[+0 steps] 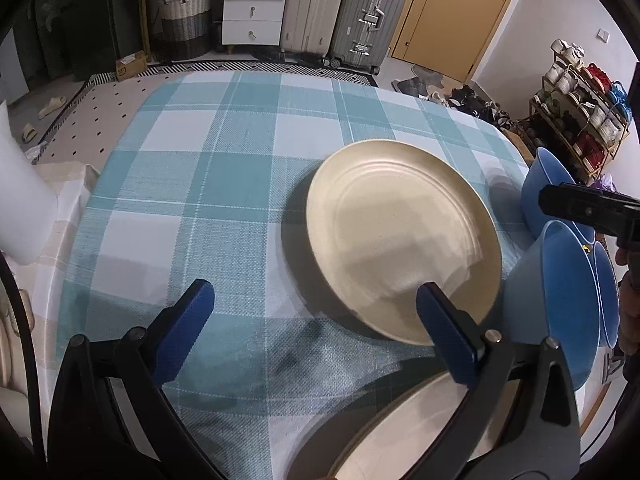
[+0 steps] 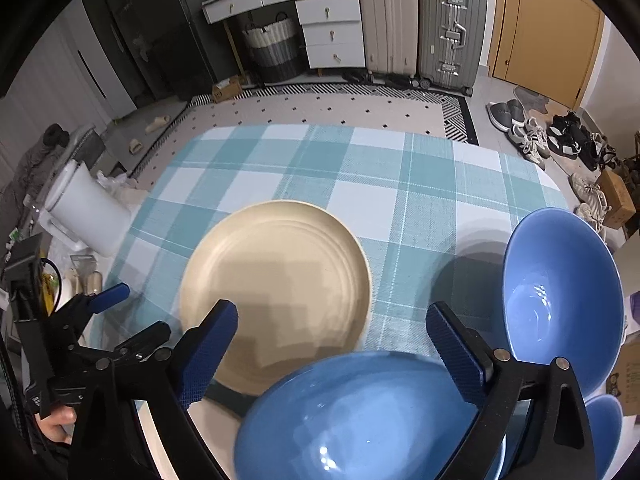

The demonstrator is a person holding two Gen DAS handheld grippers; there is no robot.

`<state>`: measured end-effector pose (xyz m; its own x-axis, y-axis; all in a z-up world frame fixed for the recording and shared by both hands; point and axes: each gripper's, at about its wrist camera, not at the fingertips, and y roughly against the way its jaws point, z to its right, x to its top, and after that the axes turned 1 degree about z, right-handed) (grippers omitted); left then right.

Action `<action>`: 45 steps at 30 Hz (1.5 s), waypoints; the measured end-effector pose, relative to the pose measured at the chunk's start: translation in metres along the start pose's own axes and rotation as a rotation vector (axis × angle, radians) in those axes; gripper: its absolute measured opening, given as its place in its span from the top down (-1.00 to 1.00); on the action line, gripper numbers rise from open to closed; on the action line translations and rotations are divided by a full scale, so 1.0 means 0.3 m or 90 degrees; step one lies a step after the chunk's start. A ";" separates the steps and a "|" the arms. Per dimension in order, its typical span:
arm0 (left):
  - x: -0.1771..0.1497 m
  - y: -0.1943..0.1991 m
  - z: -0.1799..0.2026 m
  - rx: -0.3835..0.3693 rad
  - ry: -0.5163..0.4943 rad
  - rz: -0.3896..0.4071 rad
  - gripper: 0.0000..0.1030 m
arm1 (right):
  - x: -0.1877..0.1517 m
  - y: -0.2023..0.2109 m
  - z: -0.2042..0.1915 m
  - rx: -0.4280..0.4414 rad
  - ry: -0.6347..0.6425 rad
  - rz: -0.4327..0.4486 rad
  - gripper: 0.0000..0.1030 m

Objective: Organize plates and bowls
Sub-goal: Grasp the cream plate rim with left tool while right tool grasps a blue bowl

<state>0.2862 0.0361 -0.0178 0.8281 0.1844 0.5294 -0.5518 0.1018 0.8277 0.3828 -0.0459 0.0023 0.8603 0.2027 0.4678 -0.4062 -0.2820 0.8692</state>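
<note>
We see a room with a yellow wooden door (image 2: pixel 548 28), two upright hard-shell suitcases (image 2: pixel 420 24) and a white chest of drawers (image 2: pixel 332 32) behind a desk covered by a teal-and-white checked cloth (image 1: pixel 208 184).

On the cloth lies a round cream plate with ridged rim (image 1: pixel 400 236), flat and near the middle. A second pale plate (image 1: pixel 420 428) lies at the near edge, partly under our left tool (image 1: pixel 316 316), whose blue-padded fingers stand wide apart and hold nothing; its right finger overlaps the cream plate's near rim in the left wrist view, though we cannot tell whether it touches.

To the right of the cream plate are glossy blue bowls: one large blue bowl (image 2: pixel 560 296) further off, another (image 2: pixel 360 420) close beneath our right tool (image 2: pixel 332 344). That tool also gapes wide, empty. A third blue bowl (image 2: pixel 604 428) peeks out at the lower right.
</note>
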 end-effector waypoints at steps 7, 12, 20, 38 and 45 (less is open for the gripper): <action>0.009 -0.065 0.004 -0.006 0.005 -0.018 -0.90 | 0.028 -0.091 0.039 -0.011 -0.002 -0.043 -0.66; 0.013 -0.097 0.015 -0.007 0.003 -0.025 -0.87 | 0.040 -0.145 0.060 -0.012 -0.007 -0.068 -0.60; 0.006 -0.134 0.028 -0.011 -0.003 -0.041 -0.72 | 0.035 -0.222 0.073 -0.012 -0.004 -0.102 -0.41; -0.014 -0.171 0.032 -0.017 -0.011 -0.052 0.23 | 0.036 -0.298 0.075 -0.031 0.010 -0.130 0.50; -0.021 -0.178 0.056 -0.017 -0.032 -0.050 0.55 | 0.032 -0.294 0.066 -0.042 0.025 -0.114 0.81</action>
<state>0.3121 0.0131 -0.0623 0.8724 0.1254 0.4724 -0.4869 0.1408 0.8620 0.4332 -0.0377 -0.0731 0.9084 0.2816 0.3090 -0.2675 -0.1765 0.9473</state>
